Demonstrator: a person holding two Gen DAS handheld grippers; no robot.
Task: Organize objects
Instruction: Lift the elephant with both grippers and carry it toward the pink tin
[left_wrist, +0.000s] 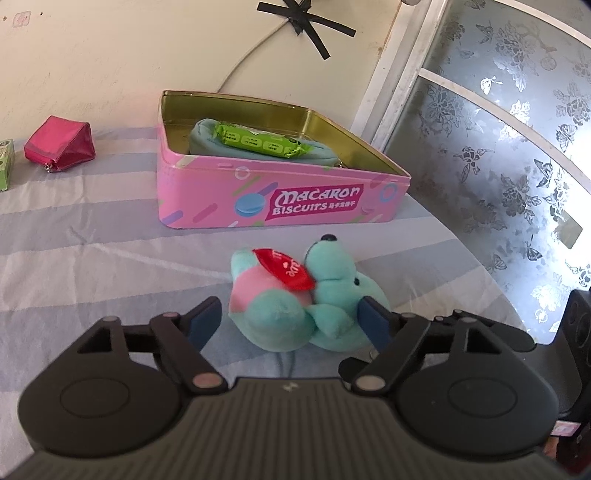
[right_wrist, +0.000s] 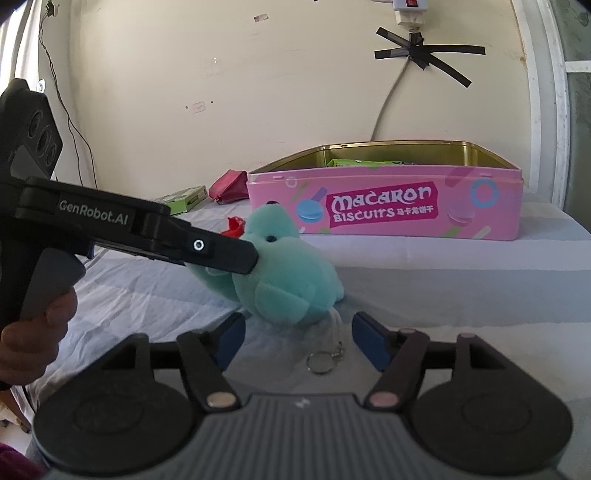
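A teal plush toy (left_wrist: 295, 295) (right_wrist: 288, 280) with a pink belly and a red heart lies on the striped sheet in front of the pink Macaron Biscuits tin (left_wrist: 280, 199) (right_wrist: 388, 206). My left gripper (left_wrist: 290, 321) is open around the toy; its right pad is against the plush and its left pad stands apart. My right gripper (right_wrist: 299, 332) is open just short of the toy, with the toy's key ring (right_wrist: 321, 362) on the sheet between its fingers. The tin holds a light blue pouch (left_wrist: 207, 136) with a green packet (left_wrist: 258, 142) on top.
A magenta pouch (left_wrist: 59, 144) (right_wrist: 231, 184) and a green box (left_wrist: 5, 162) (right_wrist: 184, 199) lie left of the tin by the wall. A frosted patterned door (left_wrist: 498, 147) stands to the right. A taped cable (left_wrist: 306, 22) runs down the wall behind the tin.
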